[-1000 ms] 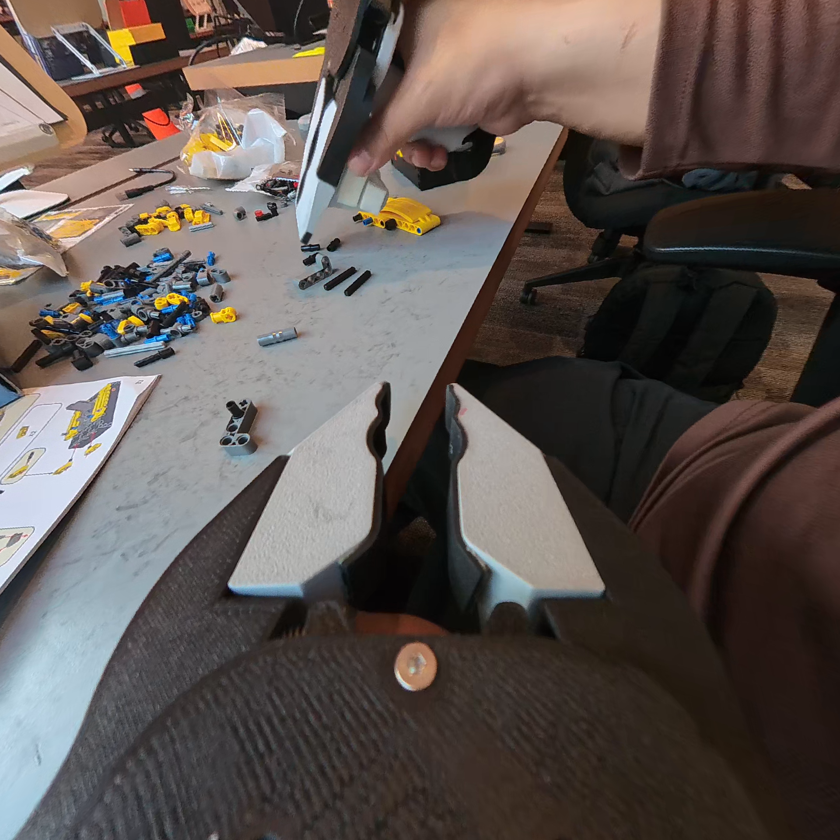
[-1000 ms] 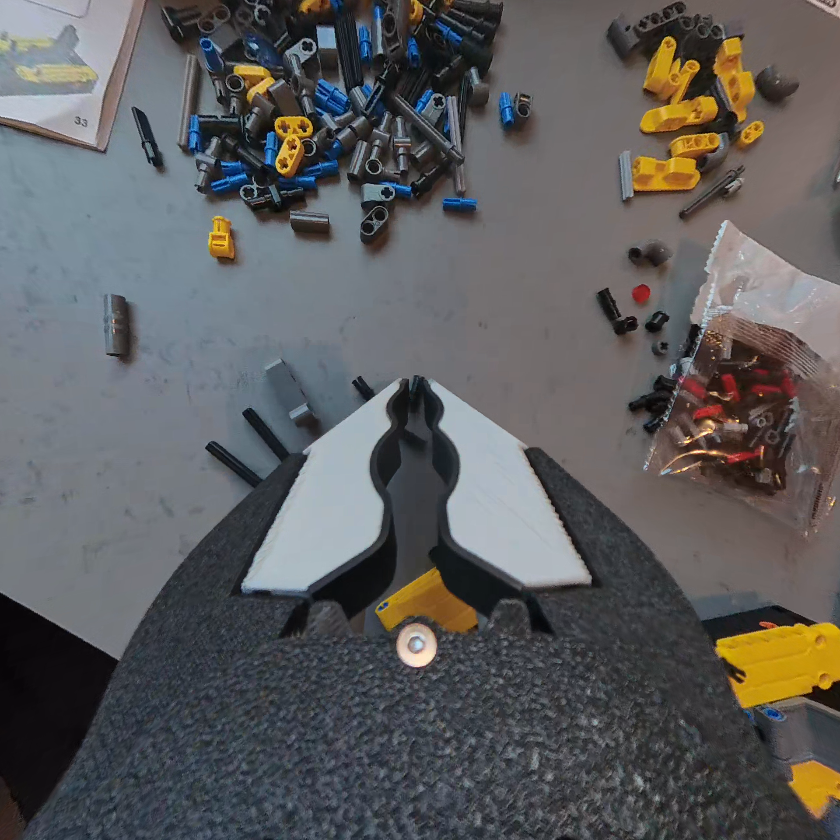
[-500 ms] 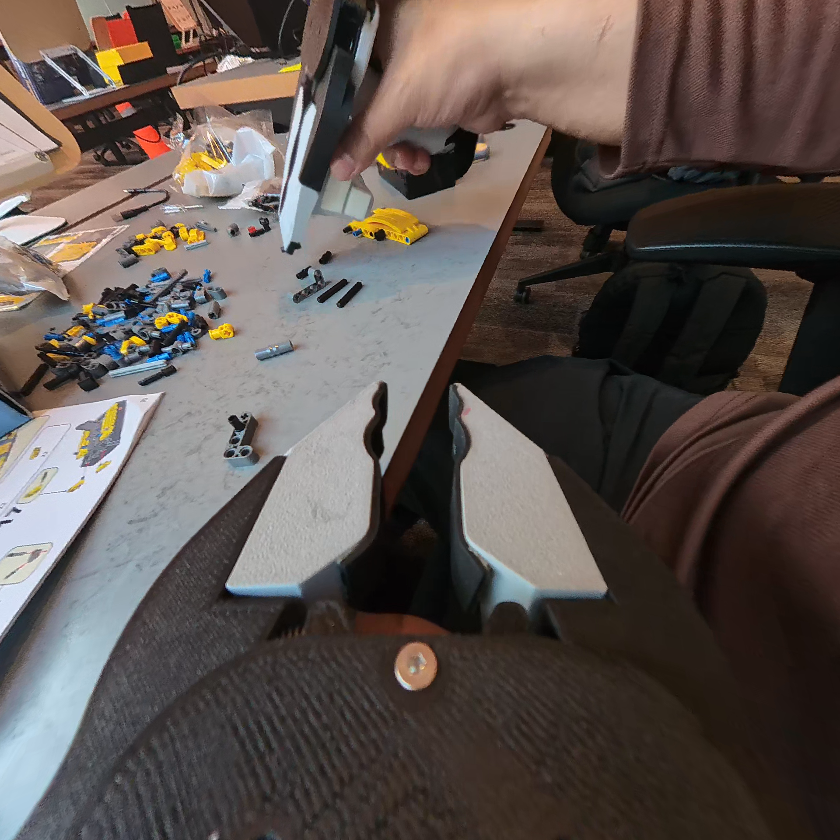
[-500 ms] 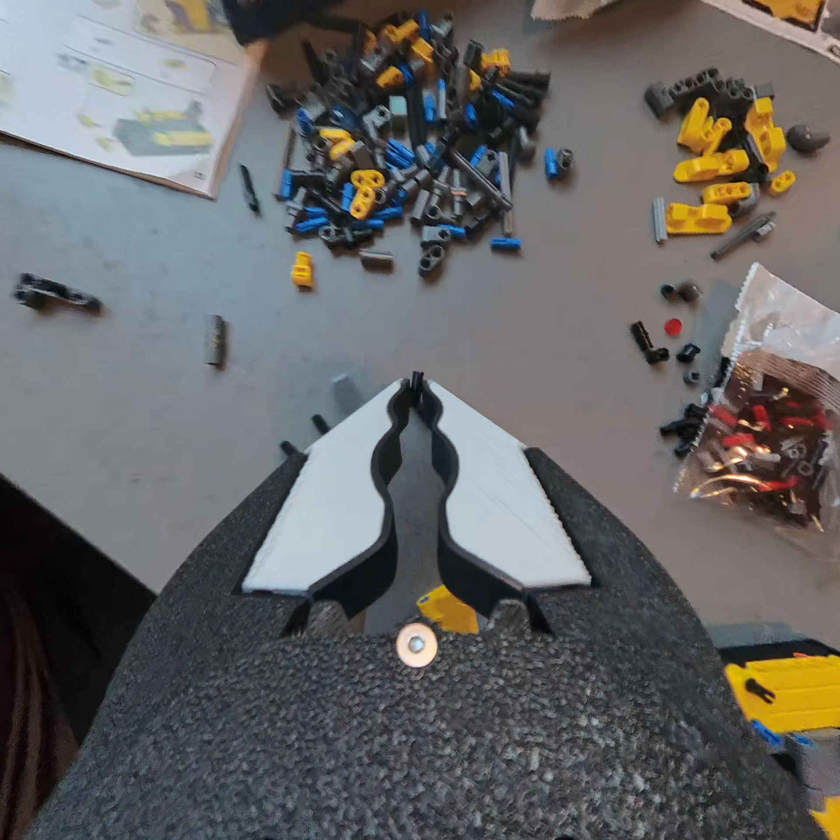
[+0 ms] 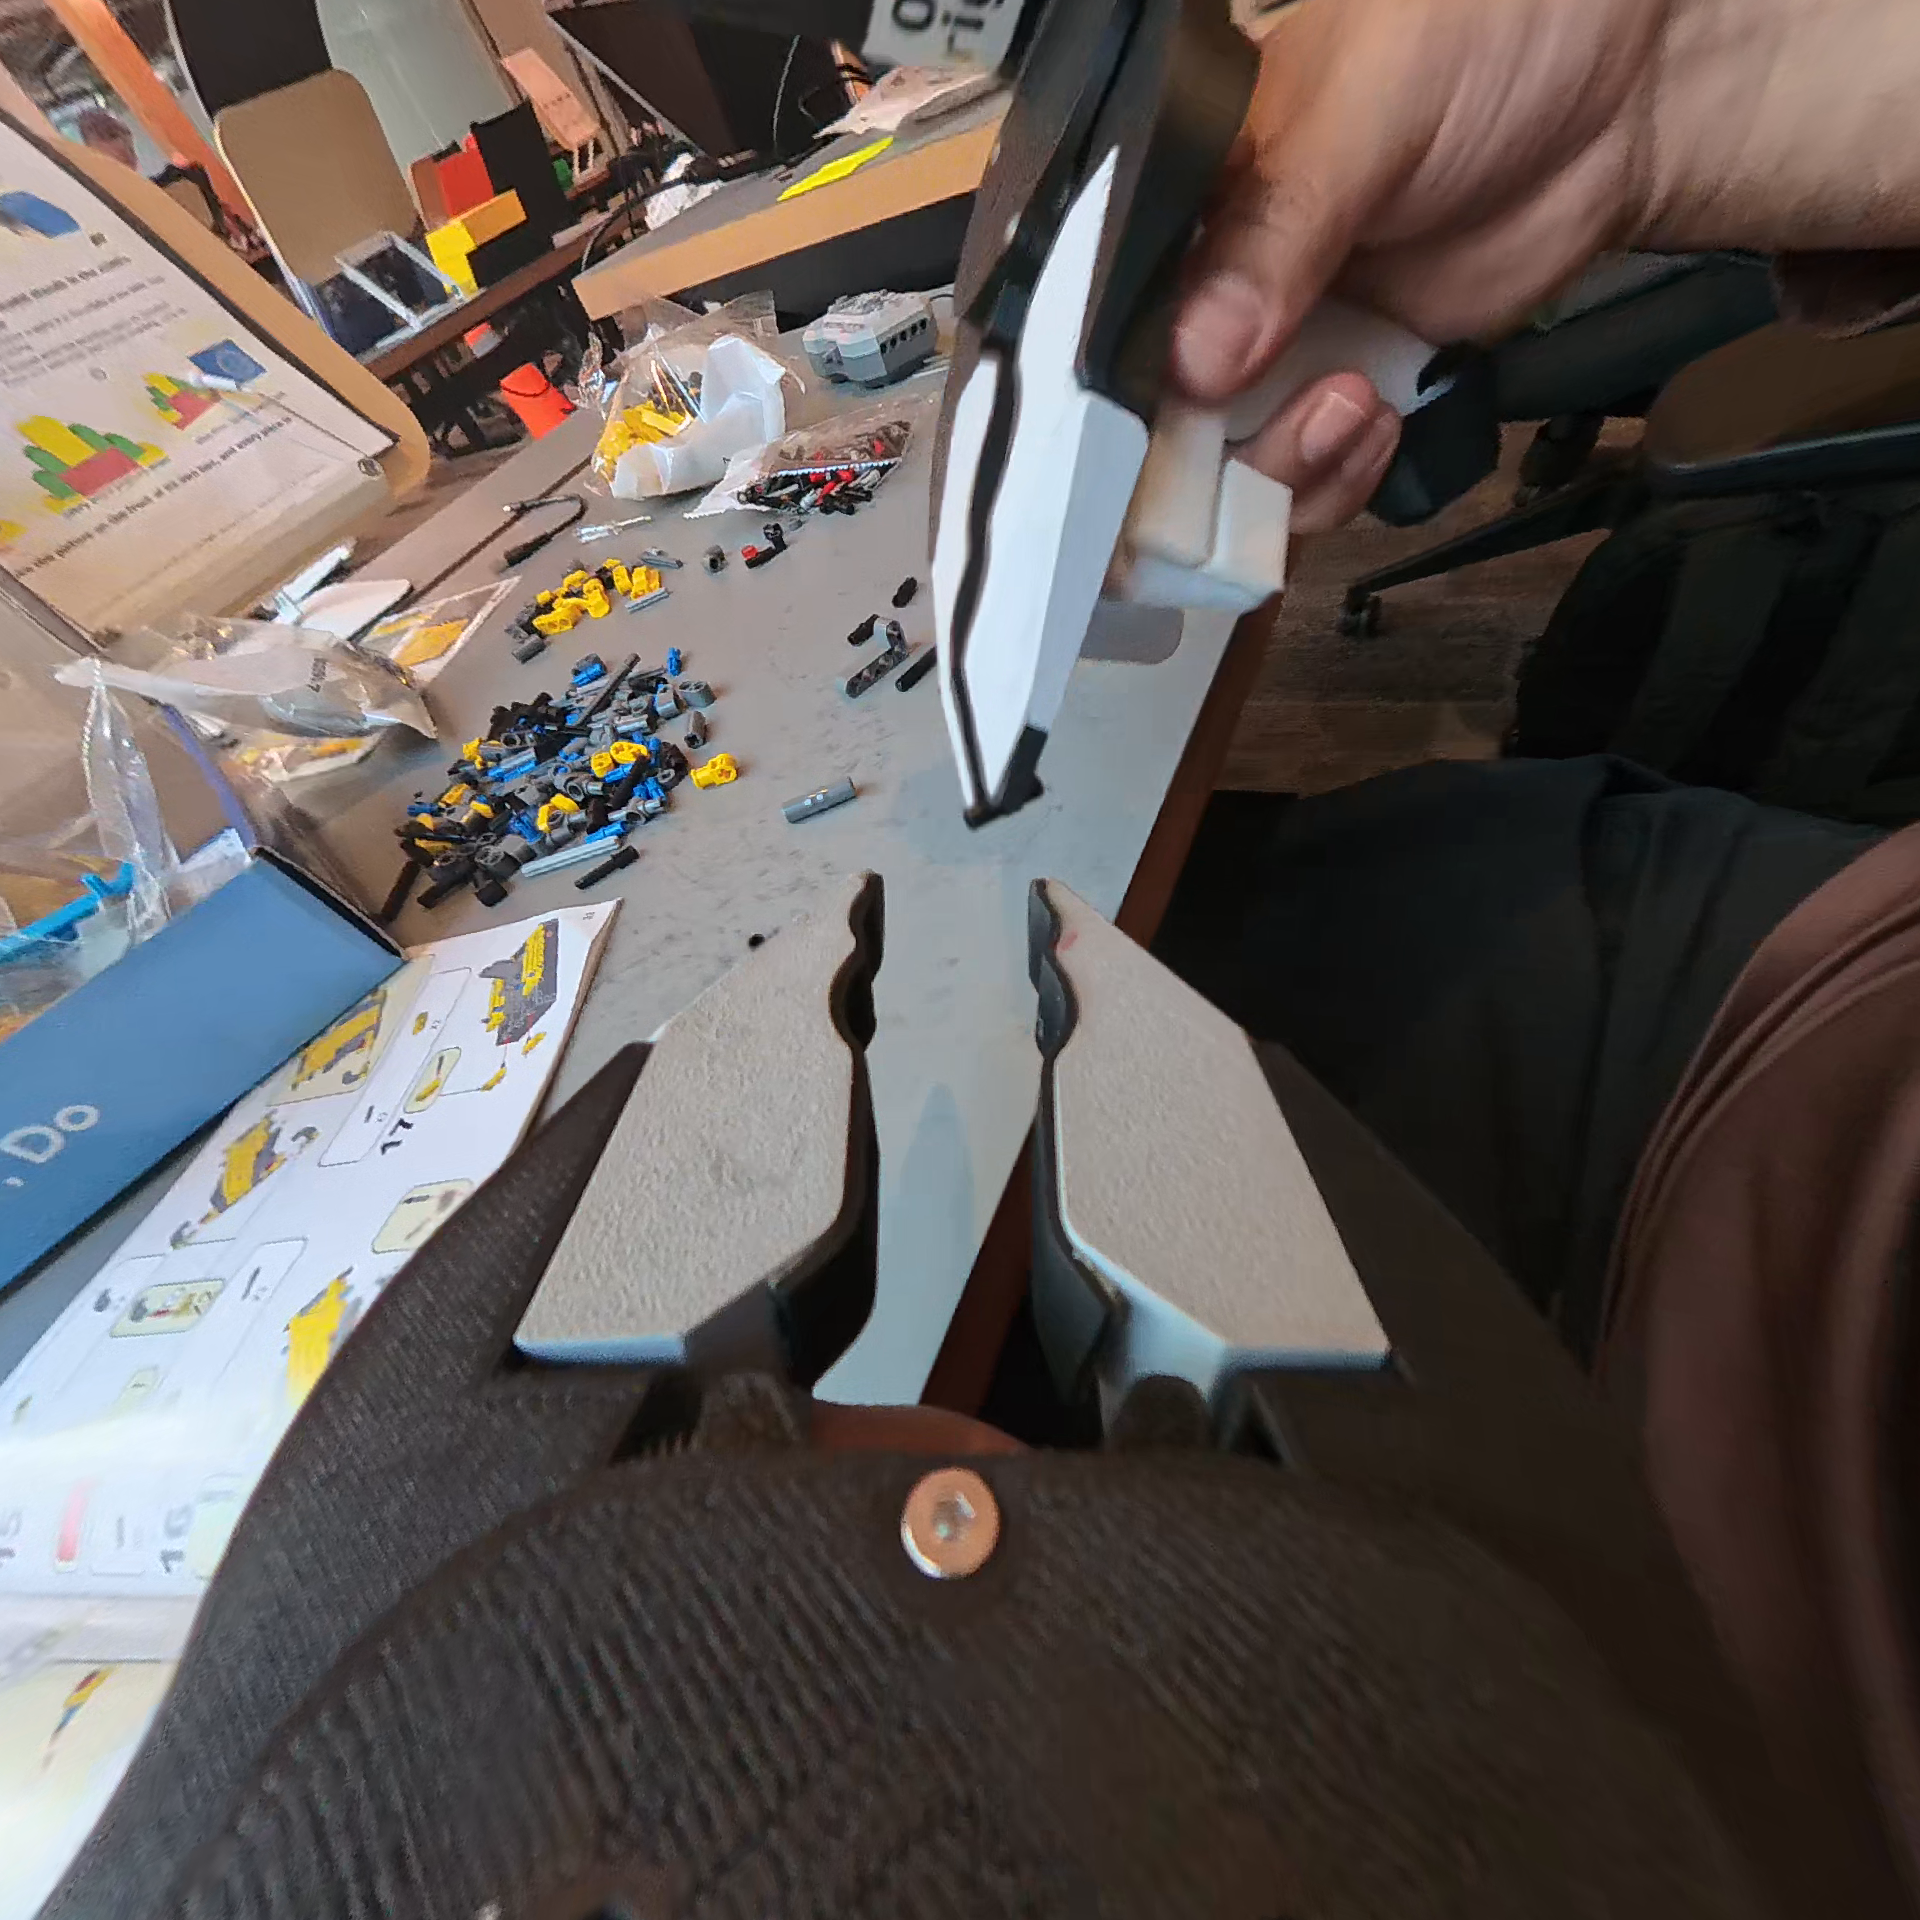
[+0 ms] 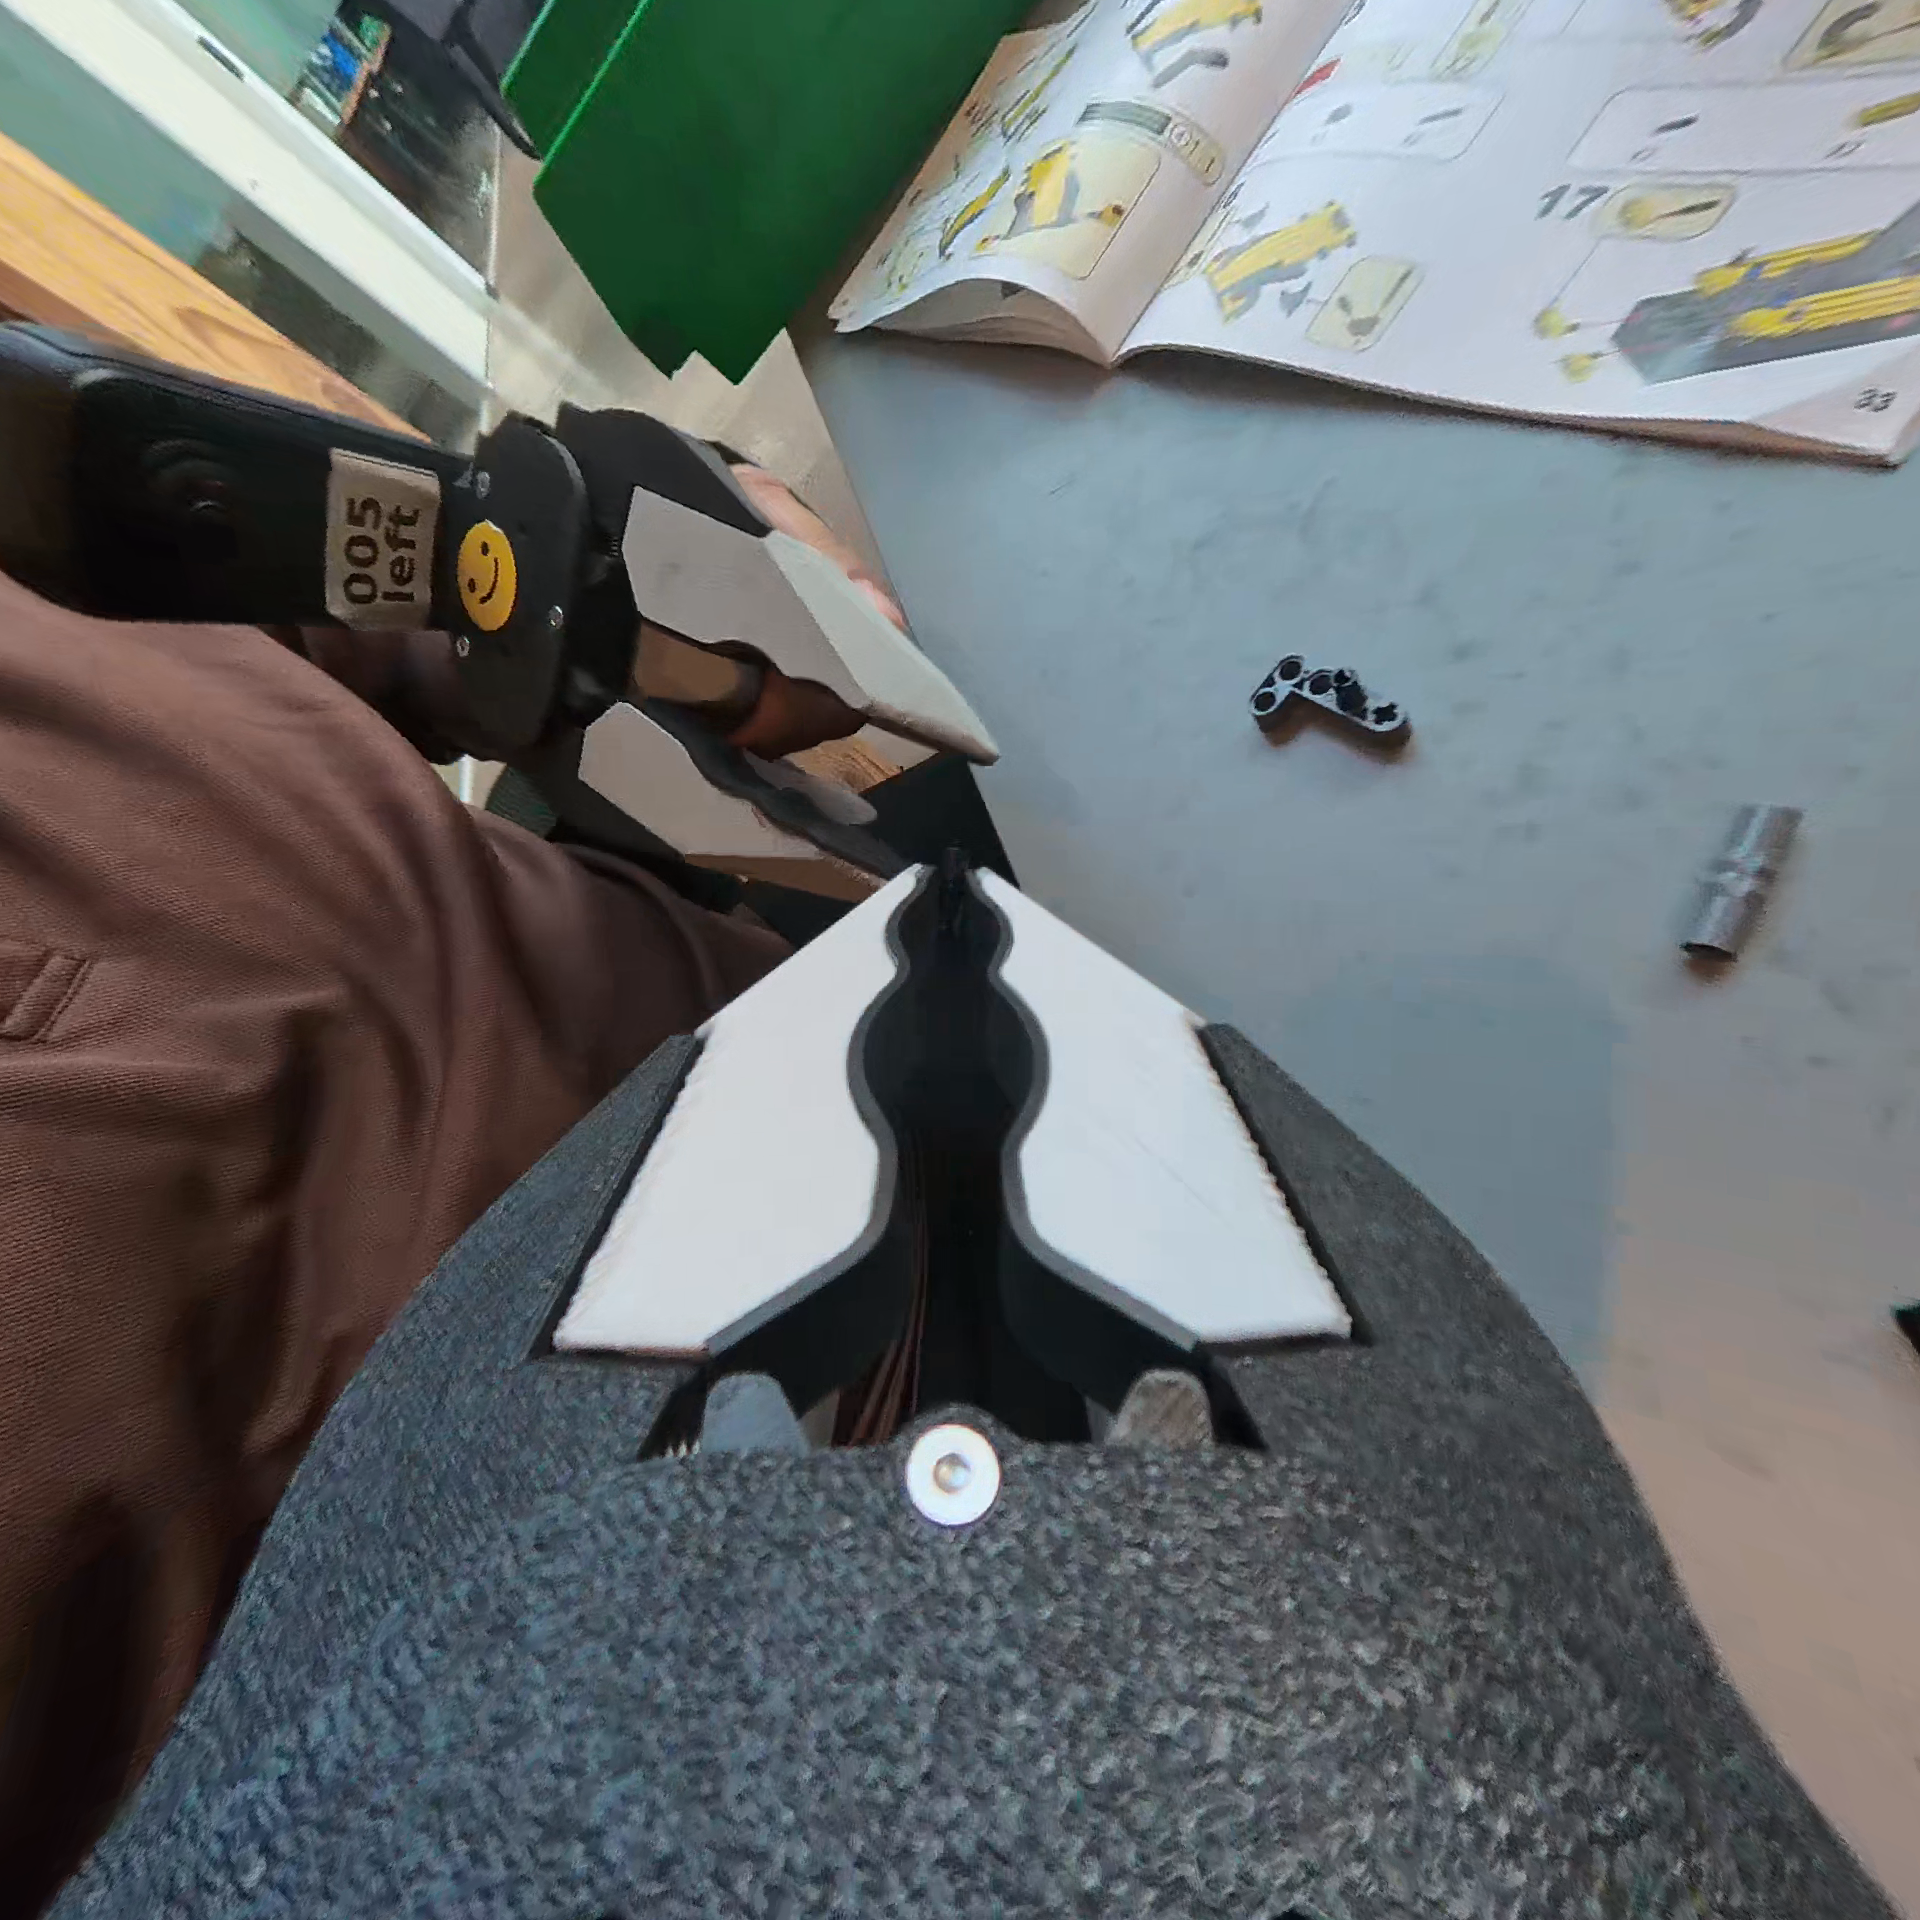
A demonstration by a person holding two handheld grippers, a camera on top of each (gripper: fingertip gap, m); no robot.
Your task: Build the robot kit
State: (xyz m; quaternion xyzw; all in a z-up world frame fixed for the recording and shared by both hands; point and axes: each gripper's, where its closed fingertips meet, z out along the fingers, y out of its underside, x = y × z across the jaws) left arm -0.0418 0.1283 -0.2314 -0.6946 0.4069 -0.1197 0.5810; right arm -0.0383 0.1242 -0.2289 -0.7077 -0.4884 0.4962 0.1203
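Note:
My right gripper point(image 6: 951, 878) is shut on a small black pin point(image 6: 952, 864) that sticks out between its tips. It hangs tip-down just above the grey table point(image 5: 935, 1039) near the front edge, and also shows in the left wrist view point(image 5: 997, 810). My left gripper point(image 5: 958, 899) is open and empty, low over the table edge, with its tips a short way from the right gripper's tips. It also shows in the right wrist view point(image 6: 925, 790). A dark grey L-shaped beam point(image 6: 1325, 698) and a grey sleeve point(image 6: 1737, 883) lie on the table nearby.
An open instruction booklet point(image 5: 343, 1122) and a blue box point(image 5: 156, 1039) lie to the left. A pile of black, blue and yellow parts point(image 5: 561, 779) sits farther back, with yellow pieces point(image 5: 587, 603) and a bag of pins point(image 5: 821, 478) beyond. The table edge point(image 5: 1174, 821) runs on the right. My two grippers' fingertips are within a few centimetres of each other.
My right gripper has lifted the black pin from the loose pins and carried it toward the front edge, close to my left gripper. My left gripper has shifted over the table and stays open.

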